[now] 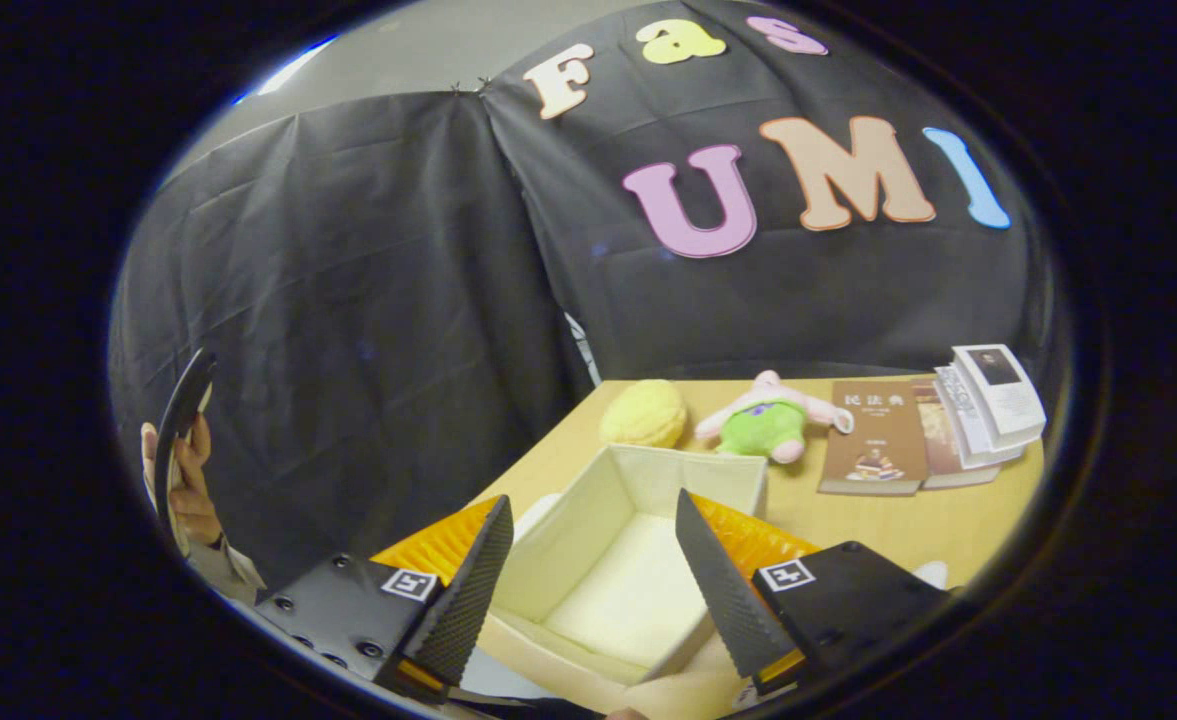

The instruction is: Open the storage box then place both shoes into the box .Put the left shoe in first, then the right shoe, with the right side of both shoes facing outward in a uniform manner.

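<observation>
A cream fabric storage box (713,470) stands open on the wooden table (908,525), and I see nothing inside it. My gripper (593,498) hovers over its near side, open, with nothing between the two black ribbed fingers (468,590). The box's hollow lies between and just ahead of them. Orange ribbed surfaces (438,545) show behind each finger, flanking the box. A small white rounded shape (933,572) peeks out right of the right finger and another (546,503) by the box's left wall. I cannot tell whether these are the shoes.
Beyond the box lie a yellow round plush (645,412) and a pink-and-green plush toy (770,420). A brown book (873,440) and a stack of books (988,400) sit further right. Off the table's left edge, a person's hand (188,480) holds a dark flat device.
</observation>
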A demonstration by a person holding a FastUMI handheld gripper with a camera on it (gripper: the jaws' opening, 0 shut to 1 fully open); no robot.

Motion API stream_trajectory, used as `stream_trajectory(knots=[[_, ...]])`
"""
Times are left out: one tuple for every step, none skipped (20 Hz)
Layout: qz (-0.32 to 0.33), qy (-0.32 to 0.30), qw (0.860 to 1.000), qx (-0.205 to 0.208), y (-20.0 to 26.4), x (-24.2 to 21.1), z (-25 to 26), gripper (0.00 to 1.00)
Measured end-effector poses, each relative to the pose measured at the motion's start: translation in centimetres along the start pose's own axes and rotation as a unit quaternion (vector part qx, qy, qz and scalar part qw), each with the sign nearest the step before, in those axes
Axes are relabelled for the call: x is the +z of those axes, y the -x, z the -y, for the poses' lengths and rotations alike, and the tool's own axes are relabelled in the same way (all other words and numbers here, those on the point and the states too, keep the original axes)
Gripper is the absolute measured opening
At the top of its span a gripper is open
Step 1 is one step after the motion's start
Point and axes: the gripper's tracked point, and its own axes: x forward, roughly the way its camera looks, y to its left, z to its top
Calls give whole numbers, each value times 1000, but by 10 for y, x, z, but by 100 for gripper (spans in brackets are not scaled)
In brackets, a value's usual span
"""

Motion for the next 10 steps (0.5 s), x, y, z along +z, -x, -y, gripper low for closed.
stream_trajectory(knots=[[1,1,1000,-10,6,-1,13,100],[2,4,1000,-19,12,-1,24,100],[0,7,1000,-28,17,-3,37,100],[-1,9,999,-36,19,-6,55,100],[-6,10,999,-43,23,-10,66,100],[-12,10,999,-50,27,-15,78,100],[-18,12,998,-58,35,-20,84,100],[-24,14,998,-64,39,-26,94,100],[-32,18,997,-70,42,-32,103,100],[-40,22,996,-75,45,-38,112,100]])
